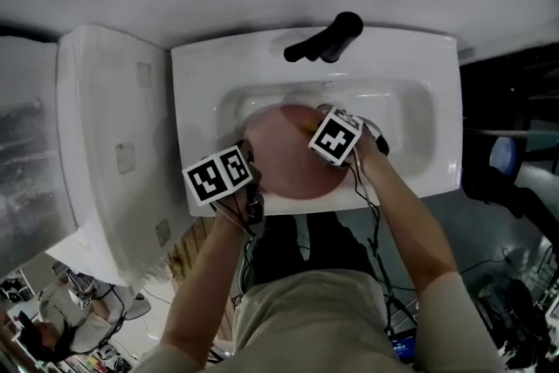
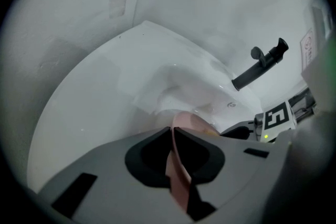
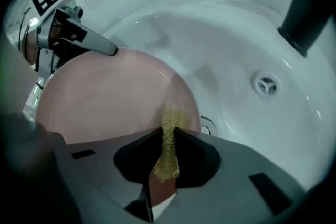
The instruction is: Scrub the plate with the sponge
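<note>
The pink plate (image 1: 284,148) sits inside the white sink (image 1: 419,65), towards the near left of the basin, with its near edge over the sink's front rim. The left tongs (image 2: 173,131) are clamped tight on the plate's left rim; in the left gripper view the thin pink edge runs straight up between the two closed jaws. On the other side, the right tongs (image 3: 168,131) are closed on a yellowish sponge (image 3: 169,118). A tuft of it pokes out past the jaw tips and rests on the right part of the plate's face. From the right gripper view the left tongs show at the far left of the plate, pinching its rim. The black tap (image 1: 327,39) stands at the far edge of the sink. The drain (image 3: 266,84) lies well to the right of the plate.
</note>
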`<action>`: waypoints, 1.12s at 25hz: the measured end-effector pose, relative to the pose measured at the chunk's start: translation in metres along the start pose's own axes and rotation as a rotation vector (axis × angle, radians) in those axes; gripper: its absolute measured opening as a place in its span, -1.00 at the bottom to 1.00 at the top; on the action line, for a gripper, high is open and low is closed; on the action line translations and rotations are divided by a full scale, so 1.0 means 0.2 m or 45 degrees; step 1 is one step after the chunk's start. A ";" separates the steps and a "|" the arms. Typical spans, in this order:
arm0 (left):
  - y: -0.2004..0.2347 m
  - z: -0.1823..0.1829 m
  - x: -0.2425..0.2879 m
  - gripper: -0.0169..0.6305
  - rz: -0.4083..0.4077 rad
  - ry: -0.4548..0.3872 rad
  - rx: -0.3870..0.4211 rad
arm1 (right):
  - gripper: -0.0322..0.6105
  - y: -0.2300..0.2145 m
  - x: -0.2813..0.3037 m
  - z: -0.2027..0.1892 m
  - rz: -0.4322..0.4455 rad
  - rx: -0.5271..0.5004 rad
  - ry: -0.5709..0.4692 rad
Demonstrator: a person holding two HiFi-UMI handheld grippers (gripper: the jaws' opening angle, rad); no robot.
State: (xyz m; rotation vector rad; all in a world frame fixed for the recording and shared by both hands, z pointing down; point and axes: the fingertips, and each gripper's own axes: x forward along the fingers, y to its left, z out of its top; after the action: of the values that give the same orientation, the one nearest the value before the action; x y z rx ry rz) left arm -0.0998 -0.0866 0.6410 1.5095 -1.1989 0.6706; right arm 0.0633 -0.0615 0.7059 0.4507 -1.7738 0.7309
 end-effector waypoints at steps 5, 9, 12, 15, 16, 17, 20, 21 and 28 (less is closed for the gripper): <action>-0.01 -0.01 0.00 -0.87 0.059 -0.022 0.078 | -0.68 0.13 -0.14 -0.20 0.076 0.048 0.116; -0.01 -0.01 -0.01 -0.87 0.064 -0.028 0.062 | -0.68 0.34 -0.23 -0.13 0.204 0.025 -0.053; -0.01 -0.02 -0.02 -0.87 0.075 -0.028 0.047 | -0.68 0.47 -0.27 -0.07 0.290 0.026 -0.136; 0.01 -0.03 -0.05 -0.86 0.076 -0.028 0.022 | -0.67 0.56 -0.29 -0.01 0.350 0.026 -0.200; 0.01 -0.03 -0.06 -0.86 0.071 -0.032 0.012 | -0.67 0.59 -0.31 0.02 0.378 0.029 -0.231; 0.02 -0.03 -0.06 -0.85 0.065 -0.038 0.002 | -0.67 0.62 -0.32 0.06 0.402 0.033 -0.268; 0.03 -0.05 -0.09 -0.81 0.031 -0.035 -0.048 | -0.67 0.66 -0.37 0.16 0.400 0.071 -0.407; 0.03 -0.06 -0.09 -0.79 0.016 -0.024 -0.070 | -0.67 0.66 -0.39 0.19 0.381 0.096 -0.460; 0.05 -0.06 -0.16 -0.73 -0.035 -0.026 -0.123 | -0.67 0.64 -0.61 0.27 0.245 0.201 -0.686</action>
State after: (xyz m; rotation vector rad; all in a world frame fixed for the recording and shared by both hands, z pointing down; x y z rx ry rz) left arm -0.1190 -0.0630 0.6201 1.4531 -1.2072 0.5722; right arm -0.0169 -0.0093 0.5480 0.6317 -2.2949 0.9514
